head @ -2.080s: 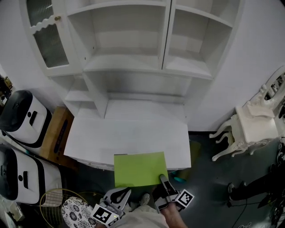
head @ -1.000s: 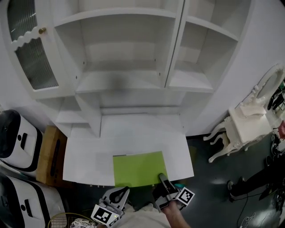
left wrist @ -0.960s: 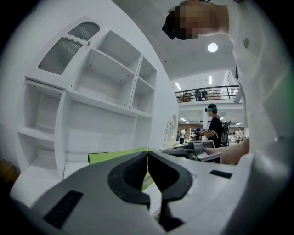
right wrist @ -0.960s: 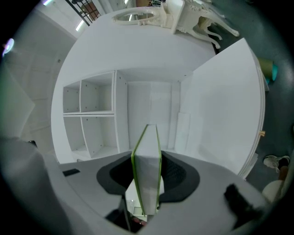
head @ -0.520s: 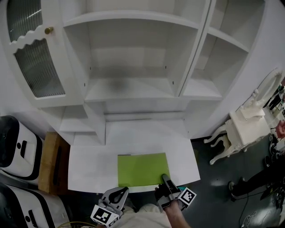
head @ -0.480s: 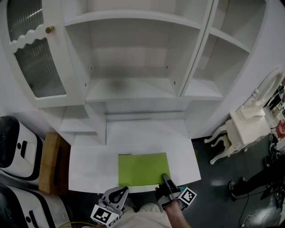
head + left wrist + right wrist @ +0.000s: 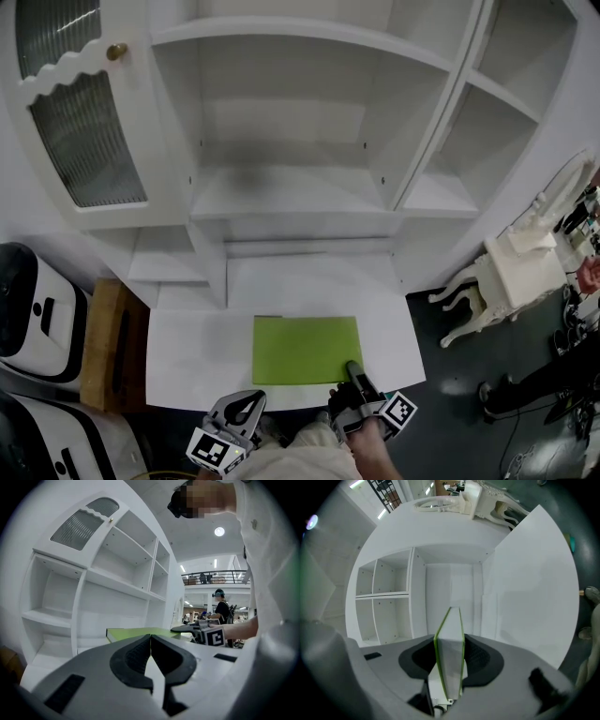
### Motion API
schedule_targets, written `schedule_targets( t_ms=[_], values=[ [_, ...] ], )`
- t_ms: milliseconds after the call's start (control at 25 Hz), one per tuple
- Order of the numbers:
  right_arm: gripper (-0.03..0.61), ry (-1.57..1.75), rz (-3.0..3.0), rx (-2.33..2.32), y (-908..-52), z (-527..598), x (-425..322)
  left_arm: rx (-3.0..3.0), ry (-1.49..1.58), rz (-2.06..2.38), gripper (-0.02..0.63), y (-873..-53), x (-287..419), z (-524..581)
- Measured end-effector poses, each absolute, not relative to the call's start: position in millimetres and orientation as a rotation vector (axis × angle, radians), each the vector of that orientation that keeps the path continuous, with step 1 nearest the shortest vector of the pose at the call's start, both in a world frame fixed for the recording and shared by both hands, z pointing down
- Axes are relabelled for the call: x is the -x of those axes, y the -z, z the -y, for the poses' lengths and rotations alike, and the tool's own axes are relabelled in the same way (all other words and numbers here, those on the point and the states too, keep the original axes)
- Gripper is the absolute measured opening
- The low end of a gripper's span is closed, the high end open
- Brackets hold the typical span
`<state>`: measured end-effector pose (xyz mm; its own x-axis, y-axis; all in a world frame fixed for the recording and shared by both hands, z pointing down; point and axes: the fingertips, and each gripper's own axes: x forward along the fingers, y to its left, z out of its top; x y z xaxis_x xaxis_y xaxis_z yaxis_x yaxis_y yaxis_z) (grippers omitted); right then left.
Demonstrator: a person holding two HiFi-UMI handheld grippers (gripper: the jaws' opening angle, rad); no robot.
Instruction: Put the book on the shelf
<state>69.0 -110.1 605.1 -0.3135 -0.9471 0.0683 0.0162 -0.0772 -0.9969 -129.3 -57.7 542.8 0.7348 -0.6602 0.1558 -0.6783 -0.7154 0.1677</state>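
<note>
A flat green book hovers level over the white desk top of the shelf unit. My right gripper is shut on the book's near right corner. In the right gripper view the book's edge stands upright between the two pads, pointing at the empty white shelves. My left gripper hangs low at the desk's front edge, left of the book, shut and holding nothing. In the left gripper view its jaws meet, and the book and the right gripper show beyond them.
Empty white shelves rise behind the desk, with a ribbed glass door at upper left. Two white-and-black machines and a wooden box stand left. A white ornate chair is at the right. A person stands far off.
The book, held by my right gripper, has moved forward from beyond the desk's front edge to over the desk top. The shelf unit looms nearer. The left gripper stays shut.
</note>
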Motion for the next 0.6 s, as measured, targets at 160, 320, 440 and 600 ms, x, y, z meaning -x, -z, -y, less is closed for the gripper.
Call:
schedule_targets(
  t_ms=[160,320,440,600],
  values=[
    [0.147,1.502,-1.395,1.055,-593,124,-75,-2.724,-0.107,1.082,0.011,-539,121,67],
    [0.148,1.487,-1.433,1.065,-580,137,-84,-2.710,-0.085,1.118,0.011,-531,113,74],
    [0.148,1.480,-1.437,1.062,-573,145,-93,-2.709,-0.087,1.117,0.011,-531,104,78],
    [0.147,1.482,-1.436,1.080,-564,152,-100,-2.705,-0.090,1.117,0.011,-531,94,81]
  ],
)
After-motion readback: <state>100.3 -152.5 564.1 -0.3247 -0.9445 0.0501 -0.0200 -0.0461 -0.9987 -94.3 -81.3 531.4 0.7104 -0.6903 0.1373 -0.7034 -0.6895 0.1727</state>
